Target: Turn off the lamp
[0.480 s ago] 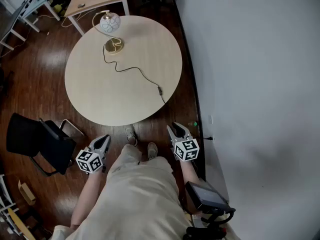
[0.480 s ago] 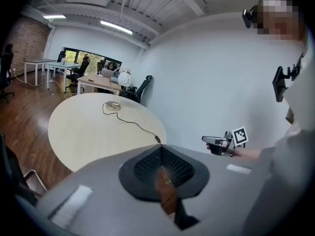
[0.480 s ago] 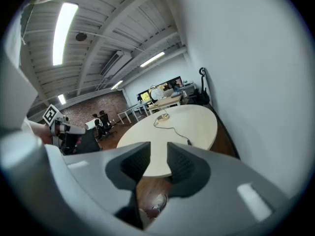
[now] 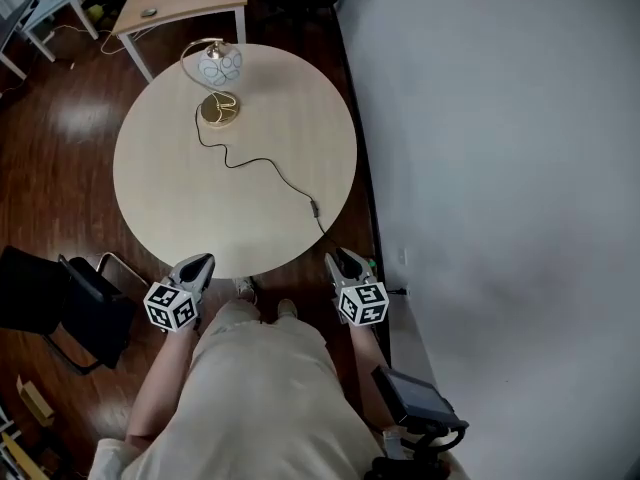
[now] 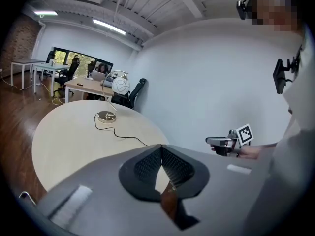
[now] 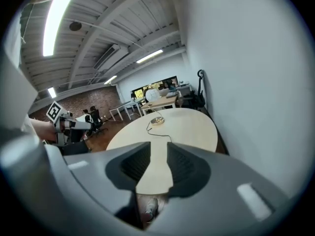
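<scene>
Round table (image 4: 180,208), lamp (image 4: 218,68) far side, cord (image 4: 290,182) trailing; chair (image 4: 55,306) beside

The right gripper's (image 6: 158,144) grey jaws with black ribbed pads stand apart, with nothing between them. Through the gap lies a round pale wooden table (image 6: 194,127), its right edge close to a plain white wall (image 6: 256,82). Far across the table stands a lamp with a white globe shade and a round brass base (image 6: 157,121), and its thin black cord (image 6: 156,134) trails towards the jaws. At the left, the left gripper (image 6: 87,123) with its marker cube is held level.
</scene>
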